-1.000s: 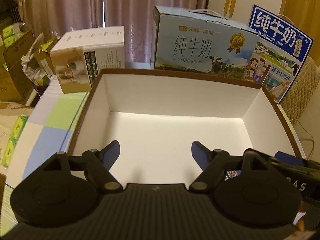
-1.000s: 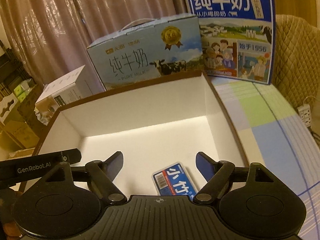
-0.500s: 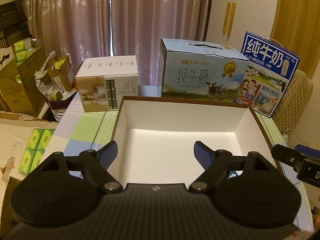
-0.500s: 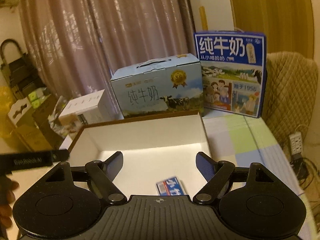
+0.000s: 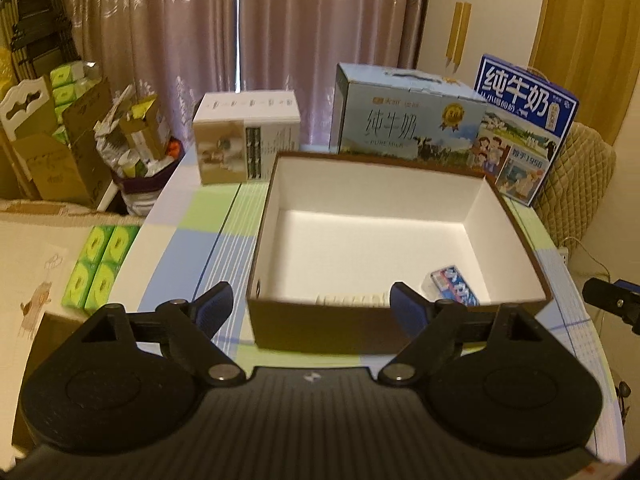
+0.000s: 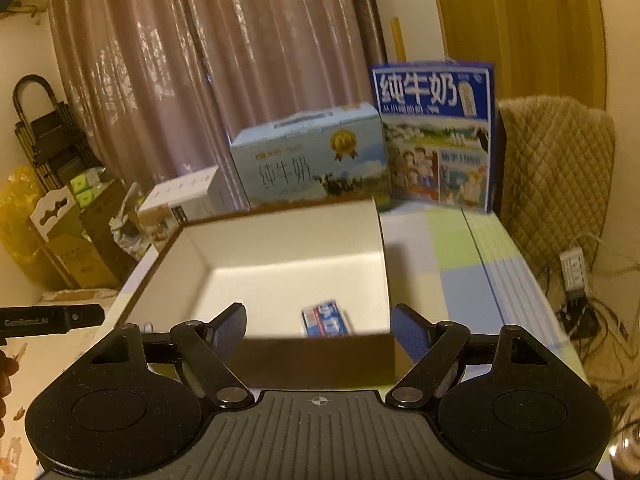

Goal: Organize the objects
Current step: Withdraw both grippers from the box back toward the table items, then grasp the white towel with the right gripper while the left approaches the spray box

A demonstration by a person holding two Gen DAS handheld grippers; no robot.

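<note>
Left wrist view: we are hovering both grippers (image 5: 310, 302) (image 6: 318, 326) before the box (image 5: 400, 320) — jaws spread, empty — packet (image 5: 454, 286) lying inside.

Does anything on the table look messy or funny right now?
Nothing looks spilled or broken. The open box sits flat, with a small blue packet lying tidy near its front right corner. The only crooked thing is the dark blue milk carton at the back, which stands turned at an angle to the pale one beside it.
</note>
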